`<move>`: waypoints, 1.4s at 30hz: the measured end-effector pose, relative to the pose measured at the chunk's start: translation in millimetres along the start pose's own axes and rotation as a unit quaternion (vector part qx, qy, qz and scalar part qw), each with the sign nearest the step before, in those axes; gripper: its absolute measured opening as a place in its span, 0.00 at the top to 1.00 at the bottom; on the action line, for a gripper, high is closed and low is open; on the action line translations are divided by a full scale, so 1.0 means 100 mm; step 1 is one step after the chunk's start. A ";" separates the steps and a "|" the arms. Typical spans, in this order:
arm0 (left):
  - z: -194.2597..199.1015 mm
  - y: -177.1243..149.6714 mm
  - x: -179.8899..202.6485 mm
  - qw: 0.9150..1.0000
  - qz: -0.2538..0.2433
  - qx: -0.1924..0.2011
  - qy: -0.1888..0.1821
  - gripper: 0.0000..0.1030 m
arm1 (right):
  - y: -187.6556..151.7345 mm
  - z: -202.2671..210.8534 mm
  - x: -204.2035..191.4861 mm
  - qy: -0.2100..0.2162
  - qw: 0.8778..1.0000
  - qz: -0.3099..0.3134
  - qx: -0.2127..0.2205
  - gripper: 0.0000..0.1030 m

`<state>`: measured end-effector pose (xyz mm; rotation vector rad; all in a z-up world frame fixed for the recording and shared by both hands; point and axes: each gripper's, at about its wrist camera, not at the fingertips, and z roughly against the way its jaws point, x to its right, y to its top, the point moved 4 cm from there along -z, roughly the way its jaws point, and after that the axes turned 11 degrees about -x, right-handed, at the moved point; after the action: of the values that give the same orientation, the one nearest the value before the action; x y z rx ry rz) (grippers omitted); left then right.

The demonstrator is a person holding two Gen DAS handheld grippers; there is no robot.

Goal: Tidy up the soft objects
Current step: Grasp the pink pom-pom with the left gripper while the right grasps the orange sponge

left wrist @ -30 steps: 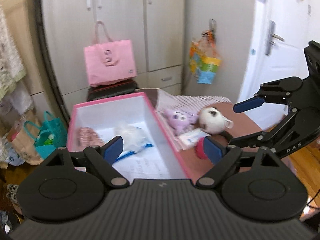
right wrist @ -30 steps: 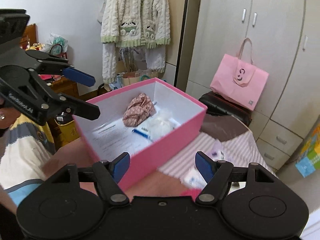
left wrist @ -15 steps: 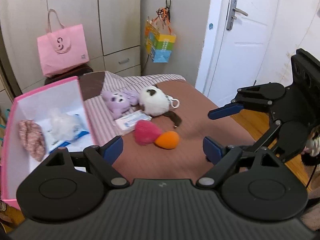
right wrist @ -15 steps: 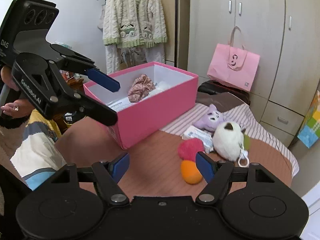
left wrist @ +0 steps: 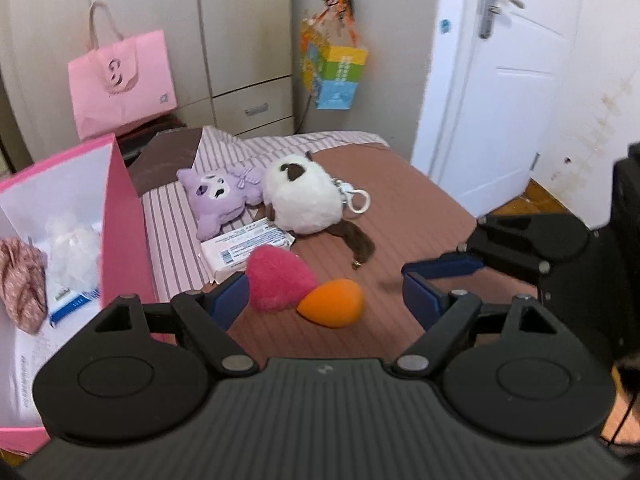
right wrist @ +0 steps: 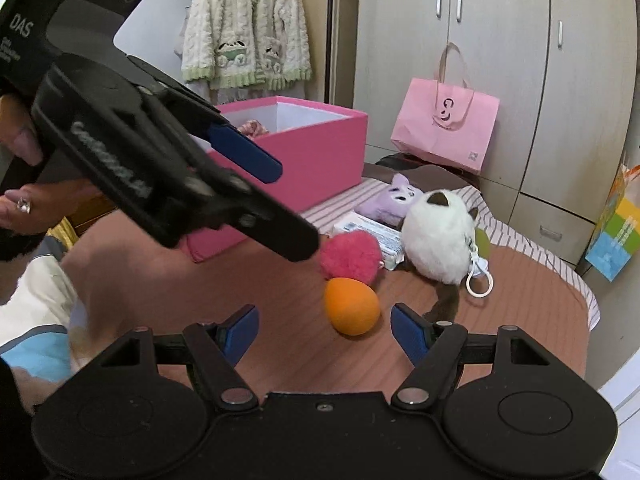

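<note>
Fingers on both grippers, left (left wrist: pixel 322 294) and right (right wrist: pixel 324 332), are wide, empty, narrowing slightly. Both approach the orange sponge (right wrist: pixel 351 306) beside the pink puff (right wrist: pixel 350 255), right of the box (right wrist: pixel 304 152). Next: straddle it, squeeze gently.

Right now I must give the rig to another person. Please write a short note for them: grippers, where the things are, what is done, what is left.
Left gripper: empty, jaws closing, above the pink puff and orange sponge.
Right gripper: empty, jaws closing, the orange sponge just ahead of it, untouched.
Done: floral scrunchie and white mesh puff lie in the pink box.
Left on the table: pink puff, orange sponge, purple plush, white plush keychain, tissue pack.
</note>
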<state>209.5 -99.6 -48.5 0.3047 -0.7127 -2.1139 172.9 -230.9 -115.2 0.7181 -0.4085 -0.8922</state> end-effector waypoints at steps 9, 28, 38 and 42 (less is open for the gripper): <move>-0.51 0.10 -0.12 0.998 0.040 0.000 0.053 0.24 | -0.01 -0.46 0.18 0.005 0.999 -0.045 -0.008 0.29; -0.88 -0.06 -0.37 0.988 0.153 -0.001 0.007 0.53 | -0.03 -0.67 0.10 -0.029 0.996 -0.088 0.011 0.56; -0.64 -0.18 -0.32 0.984 0.171 0.055 0.019 0.56 | -0.12 -0.62 0.00 -0.058 0.993 -0.099 0.025 0.57; -0.52 -0.27 -0.32 0.982 0.178 0.058 0.014 0.58 | -0.13 -0.57 -0.02 -0.058 0.992 -0.108 0.026 0.57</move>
<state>234.5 -81.6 -107.1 0.2481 -0.8121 -1.7299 198.5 -212.7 -164.7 0.7703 -0.4632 -1.1345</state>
